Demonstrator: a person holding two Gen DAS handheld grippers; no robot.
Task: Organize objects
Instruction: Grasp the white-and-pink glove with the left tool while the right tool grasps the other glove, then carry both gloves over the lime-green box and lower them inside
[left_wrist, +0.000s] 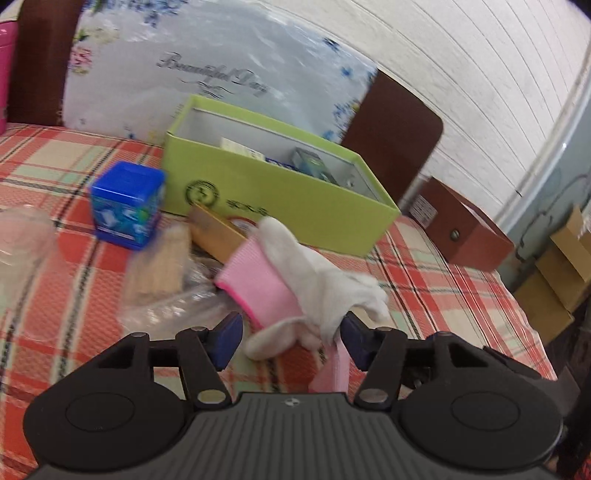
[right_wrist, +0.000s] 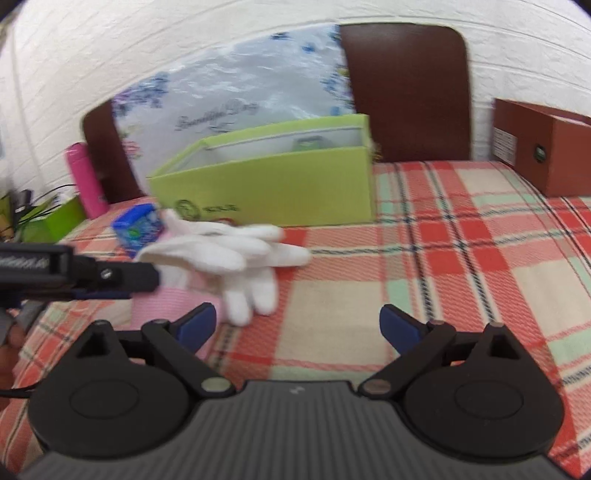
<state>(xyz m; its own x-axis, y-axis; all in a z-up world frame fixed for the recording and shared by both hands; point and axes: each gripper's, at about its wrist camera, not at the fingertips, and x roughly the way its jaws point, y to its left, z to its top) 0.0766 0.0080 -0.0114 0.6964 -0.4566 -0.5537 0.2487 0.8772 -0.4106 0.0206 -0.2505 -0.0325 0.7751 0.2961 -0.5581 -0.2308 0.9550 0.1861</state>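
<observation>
Left wrist — one green box (left_wrist: 280, 206), two gloves (left_wrist: 325, 284)

Both wrist views low, close, facing green box (left_wrist: 273, 199) (right_wrist: 266, 184); gloves (left_wrist: 325, 284) (right_wrist: 236, 251) shared.

Motion blur smears the white gloves (left_wrist: 325, 280) and blue box (left_wrist: 127, 206). The green box's (left_wrist: 280, 206) wall hides most of its contents, and its printed logo is unreadable. The brown box (right_wrist: 546, 147) is cut off at the right edge.
</observation>
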